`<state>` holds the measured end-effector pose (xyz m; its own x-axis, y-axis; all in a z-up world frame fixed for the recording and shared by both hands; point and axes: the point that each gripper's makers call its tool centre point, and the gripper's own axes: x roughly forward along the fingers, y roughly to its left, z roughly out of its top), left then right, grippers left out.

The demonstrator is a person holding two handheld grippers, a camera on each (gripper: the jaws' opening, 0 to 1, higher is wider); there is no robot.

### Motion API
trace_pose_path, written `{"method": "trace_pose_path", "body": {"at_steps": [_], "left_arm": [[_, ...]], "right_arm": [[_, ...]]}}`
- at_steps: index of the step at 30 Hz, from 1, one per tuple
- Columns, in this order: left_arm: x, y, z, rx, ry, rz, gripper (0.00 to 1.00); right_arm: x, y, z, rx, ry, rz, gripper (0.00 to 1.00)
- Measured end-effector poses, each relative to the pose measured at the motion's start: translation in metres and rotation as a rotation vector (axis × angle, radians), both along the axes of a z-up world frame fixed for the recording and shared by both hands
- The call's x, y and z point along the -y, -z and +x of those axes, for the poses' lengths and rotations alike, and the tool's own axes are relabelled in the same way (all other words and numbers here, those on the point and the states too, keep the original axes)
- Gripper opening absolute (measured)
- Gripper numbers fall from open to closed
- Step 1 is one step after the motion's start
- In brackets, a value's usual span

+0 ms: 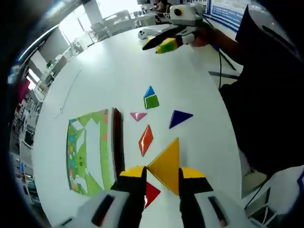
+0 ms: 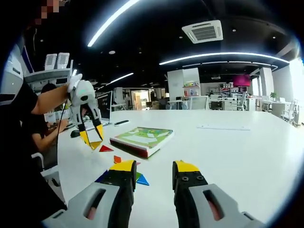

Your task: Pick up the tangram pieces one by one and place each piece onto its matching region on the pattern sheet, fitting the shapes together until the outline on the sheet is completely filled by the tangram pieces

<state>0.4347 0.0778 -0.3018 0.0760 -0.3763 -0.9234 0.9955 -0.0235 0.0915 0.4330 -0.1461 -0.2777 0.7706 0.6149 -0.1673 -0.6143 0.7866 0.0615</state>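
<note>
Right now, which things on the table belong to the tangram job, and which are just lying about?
Job: pattern sheet; yellow triangle in the left gripper; red triangle; orange diamond; pink triangle; dark blue triangle; green square; light blue triangle.

Lying about: cable; white object.

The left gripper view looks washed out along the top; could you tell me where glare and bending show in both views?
Left gripper view: windows blow out white, table edge curves. Right gripper view: ceiling light strips bow, room dark.
</note>
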Motion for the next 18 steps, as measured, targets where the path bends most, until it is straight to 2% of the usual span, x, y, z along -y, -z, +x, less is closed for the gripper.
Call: {"method": "trace_pose_path", "body": {"at_steps": [3, 4, 6, 8, 12, 18], "left_arm": [[-0.001, -0.014, 0.026, 0.009, -0.040, -0.018, 0.28], [-0.001, -0.020, 0.041, 0.016, -0.058, -0.025, 0.28], [-0.001, -0.023, 0.053, 0.023, -0.067, -0.026, 0.28], [-0.001, -0.024, 0.073, 0.029, -0.081, -0.020, 0.28], [-0.002, -0.011, 0.103, 0.008, -0.112, -0.008, 0.28], [-0.008, 0.015, 0.124, -0.033, -0.107, 0.022, 0.29]], "right_arm": [[-0.003, -0.001, 0.000, 0.003, -0.010, 0.000, 0.32], [-0.004, -0.002, 0.000, 0.003, -0.014, -0.003, 0.32], [-0.003, -0.002, 0.000, 0.002, -0.014, -0.005, 0.32], [-0.001, -0.001, 0.001, 0.000, -0.011, -0.010, 0.32], [0.004, 0.001, 0.003, -0.008, 0.000, -0.012, 0.32], [0.006, 0.002, 0.006, -0.012, 0.005, -0.015, 0.32]]}}
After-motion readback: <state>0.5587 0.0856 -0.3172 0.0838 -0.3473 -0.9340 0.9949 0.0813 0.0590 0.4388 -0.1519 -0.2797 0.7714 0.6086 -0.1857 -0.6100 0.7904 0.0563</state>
